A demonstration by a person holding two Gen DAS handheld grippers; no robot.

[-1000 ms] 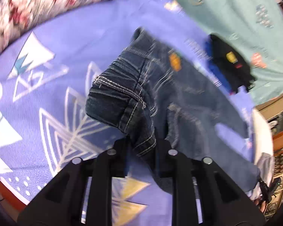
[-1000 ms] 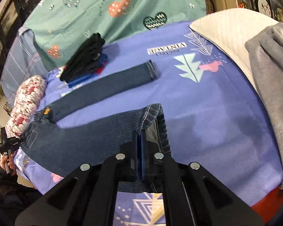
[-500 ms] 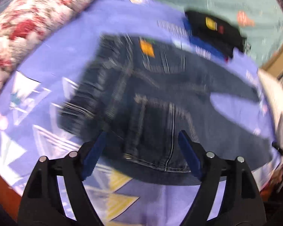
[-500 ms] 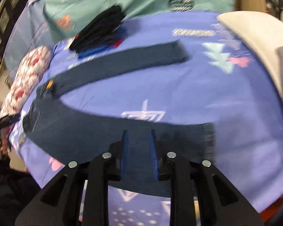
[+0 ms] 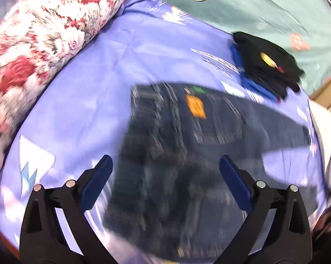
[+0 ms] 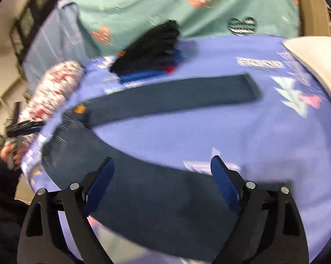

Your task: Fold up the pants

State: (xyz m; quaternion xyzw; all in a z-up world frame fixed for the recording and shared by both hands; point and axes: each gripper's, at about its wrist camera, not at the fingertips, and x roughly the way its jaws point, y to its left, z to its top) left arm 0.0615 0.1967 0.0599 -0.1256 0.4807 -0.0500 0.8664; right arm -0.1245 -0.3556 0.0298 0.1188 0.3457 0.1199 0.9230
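Observation:
Dark blue jeans (image 5: 187, 154) lie spread flat on the purple bedsheet (image 5: 103, 92), waist toward the left, an orange patch (image 5: 195, 106) on the waistband. My left gripper (image 5: 165, 165) hovers over the seat of the jeans, jaws wide and still opening, nothing held. In the right wrist view the two legs fan apart: the far leg (image 6: 176, 96) reaches right, the near leg (image 6: 165, 202) runs under my right gripper (image 6: 162, 165). Its jaws are opening too, clear of the denim. The other hand-held gripper (image 6: 22, 126) shows at the left edge.
A floral pillow (image 5: 33, 44) lies at the sheet's left end. A stack of folded dark clothes (image 5: 268, 66) sits beyond the jeans, against a teal blanket (image 5: 253, 6). A white quilted pad (image 6: 319, 61) lies at the right.
Both grippers have let go of the jeans and opened wide. The bunched waist has dropped flat, and the lifted leg cuff now lies flat on the sheet. The left gripper has risen.

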